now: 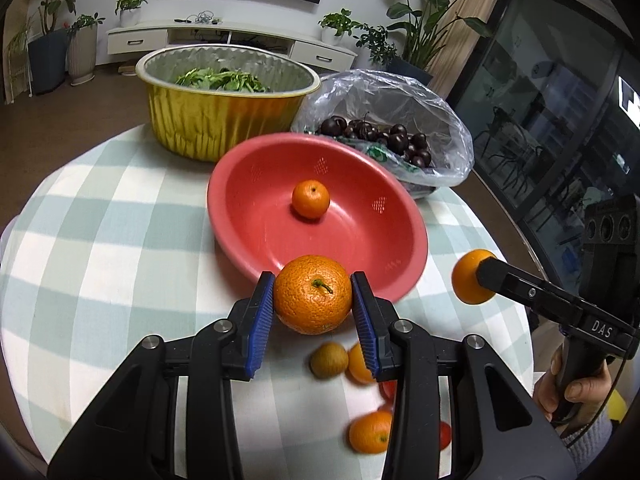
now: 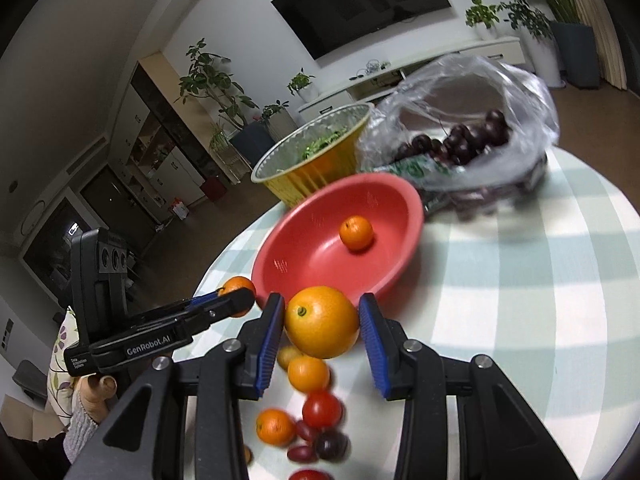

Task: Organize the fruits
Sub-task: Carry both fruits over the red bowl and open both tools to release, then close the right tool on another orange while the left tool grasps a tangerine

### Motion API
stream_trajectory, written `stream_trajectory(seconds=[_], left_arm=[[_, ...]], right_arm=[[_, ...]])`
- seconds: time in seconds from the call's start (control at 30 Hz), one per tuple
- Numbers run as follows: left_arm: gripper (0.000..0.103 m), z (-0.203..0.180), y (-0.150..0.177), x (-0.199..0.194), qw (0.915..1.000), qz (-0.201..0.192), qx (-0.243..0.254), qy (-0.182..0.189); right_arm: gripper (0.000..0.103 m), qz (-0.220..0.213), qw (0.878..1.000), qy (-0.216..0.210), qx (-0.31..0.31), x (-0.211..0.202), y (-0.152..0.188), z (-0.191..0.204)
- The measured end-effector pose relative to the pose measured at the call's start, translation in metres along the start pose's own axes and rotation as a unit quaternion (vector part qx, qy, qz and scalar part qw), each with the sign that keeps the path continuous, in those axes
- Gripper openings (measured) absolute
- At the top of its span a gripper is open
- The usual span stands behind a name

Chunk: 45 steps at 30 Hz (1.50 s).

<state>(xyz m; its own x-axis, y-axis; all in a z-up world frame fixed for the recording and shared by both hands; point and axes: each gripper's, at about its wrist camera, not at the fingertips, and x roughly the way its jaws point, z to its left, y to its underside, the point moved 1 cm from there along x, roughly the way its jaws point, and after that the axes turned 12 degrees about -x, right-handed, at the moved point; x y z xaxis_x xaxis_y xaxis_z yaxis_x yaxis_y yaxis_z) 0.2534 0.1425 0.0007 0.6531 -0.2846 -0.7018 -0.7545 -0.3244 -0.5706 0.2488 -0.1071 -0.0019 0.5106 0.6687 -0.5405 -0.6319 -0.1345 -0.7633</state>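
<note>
Above the bowl's point(image 1: 320, 216) near rim, my left gripper point(image 1: 313, 307) clamps a mandarin point(image 1: 313, 294); right gripper point(image 2: 322, 330) clamps an orange point(image 2: 322, 327). Carry each past the rim, then open low, beside the mandarin already inside.

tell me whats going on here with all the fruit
A person is sorting fruit on a checked tablecloth, holding a gripper in each hand. The left gripper is shut on a rough-skinned orange, and the right gripper is shut on a smooth orange; both hang near the rim of the red bowl. One small orange already sits in the bowl. More small fruit lies loose on the cloth below the grippers, with a bag of cherries and a gold foil pan behind.
</note>
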Motion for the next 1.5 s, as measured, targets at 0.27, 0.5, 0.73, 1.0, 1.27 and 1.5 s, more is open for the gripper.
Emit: stream_trajectory(seconds=[0.27,0.5,0.73,1.0,1.27,1.5], left_arm=[[0.035,-0.007,-0.018,0.02,0.9998,0.001,0.014,-0.011],[0.036,-0.006,-0.026,0.039,0.9994,0.006,0.024,-0.026],[0.036,-0.008,-0.026,0.051,0.9983,-0.001,0.038,-0.045],[0.047,-0.01,-0.026,0.054,0.9965,-0.018,0.051,-0.065],[0.047,-0.011,-0.022,0.033,0.9966,-0.029,0.048,-0.06],[0.047,-0.01,0.005,0.005,0.9974,-0.029,0.044,-0.049]], right_arm=[[0.041,0.008,1.0,0.016,-0.022,0.032,-0.02,-0.003],[0.041,0.024,0.997,0.044,-0.053,0.055,-0.026,-0.005],[0.043,0.042,0.99,0.087,-0.102,0.068,-0.018,0.001],[0.048,0.032,0.984,0.106,-0.143,0.065,-0.019,0.012],[0.048,0.022,0.981,0.104,-0.16,0.04,-0.014,0.028],[0.053,0.034,0.981,0.083,-0.171,0.023,0.014,0.044]])
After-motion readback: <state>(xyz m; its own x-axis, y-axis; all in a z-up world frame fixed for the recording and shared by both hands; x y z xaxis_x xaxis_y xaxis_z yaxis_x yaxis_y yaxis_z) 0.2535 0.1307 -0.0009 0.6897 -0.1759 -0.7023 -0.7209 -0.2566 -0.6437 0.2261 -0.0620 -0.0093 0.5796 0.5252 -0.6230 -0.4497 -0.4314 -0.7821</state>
